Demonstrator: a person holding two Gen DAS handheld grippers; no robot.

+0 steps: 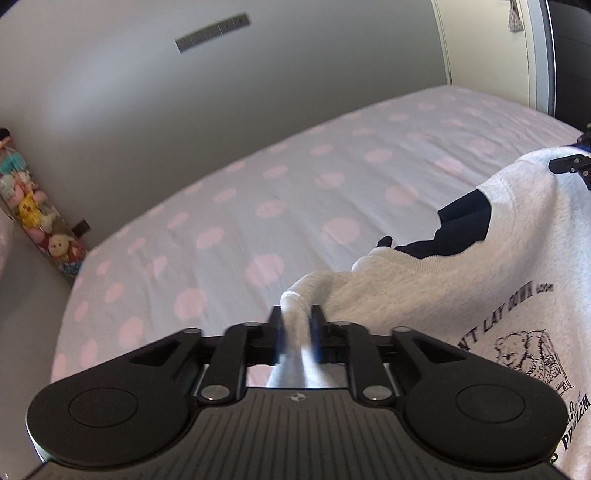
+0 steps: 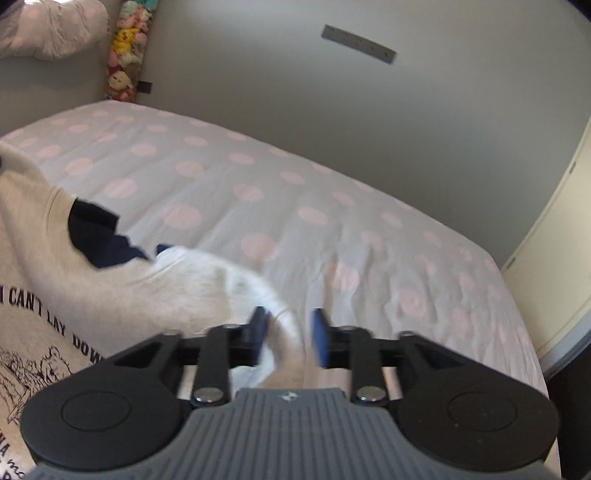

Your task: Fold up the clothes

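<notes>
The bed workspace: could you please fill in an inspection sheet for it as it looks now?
Surface: bed sheet, white with pink dots, lightly wrinkled.
Job's things: grey sweatshirt with navy lining and printed text, lying unfolded.
Clutter: plush toys against the wall; pillow in the far corner.
Grippers: left gripper has sweatshirt fabric filling its narrow jaws, grip unclear; right gripper has its jaws apart, with fabric lying loosely between them.
Cables: nothing seen.
Surroundings: grey wall with a grey strip; cream door.
</notes>
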